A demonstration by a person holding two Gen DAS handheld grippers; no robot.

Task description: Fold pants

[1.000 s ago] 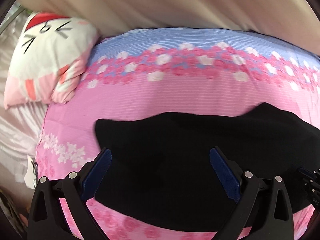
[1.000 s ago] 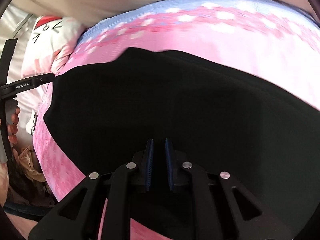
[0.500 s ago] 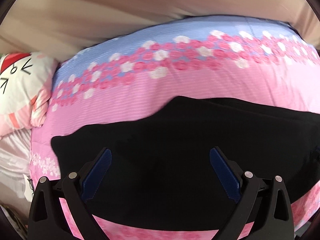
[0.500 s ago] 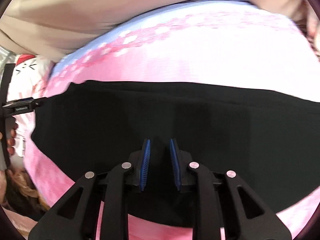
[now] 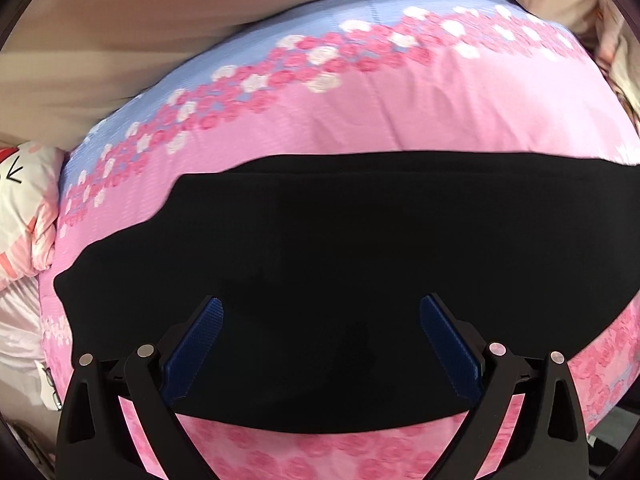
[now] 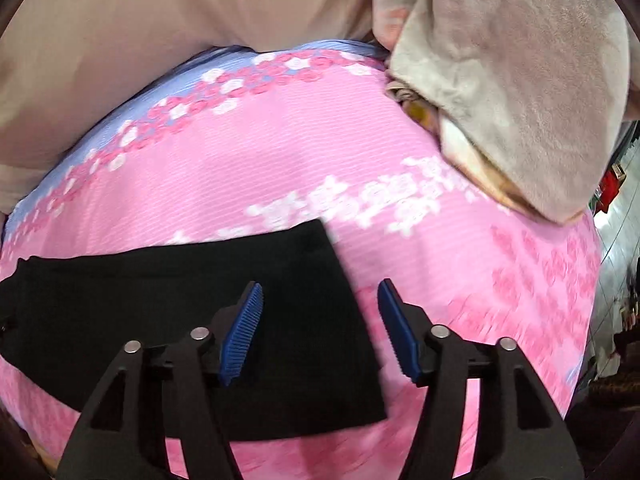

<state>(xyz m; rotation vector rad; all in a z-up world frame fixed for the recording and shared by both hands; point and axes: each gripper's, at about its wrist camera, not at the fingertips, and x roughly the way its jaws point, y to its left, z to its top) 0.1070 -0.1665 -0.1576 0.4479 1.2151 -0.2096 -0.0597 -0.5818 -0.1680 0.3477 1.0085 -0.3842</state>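
Note:
The black pants (image 5: 360,240) lie flat in a long band across the pink flowered bedcover (image 5: 360,112). My left gripper (image 5: 320,312) is open and empty, hovering over the pants' near middle. In the right wrist view the pants' right end (image 6: 280,280) shows as a squared edge. My right gripper (image 6: 320,300) is open and empty, straddling that right edge, its left finger (image 6: 240,336) over the cloth.
A white and pink cat pillow (image 5: 24,208) lies at the left of the bed. A beige folded blanket (image 6: 520,92) lies at the bed's far right. A tan curtain or wall (image 5: 160,20) runs behind the bed.
My right gripper has opened, let go of the pants and swung right to their right end. My left gripper stayed open and turned right over the pants.

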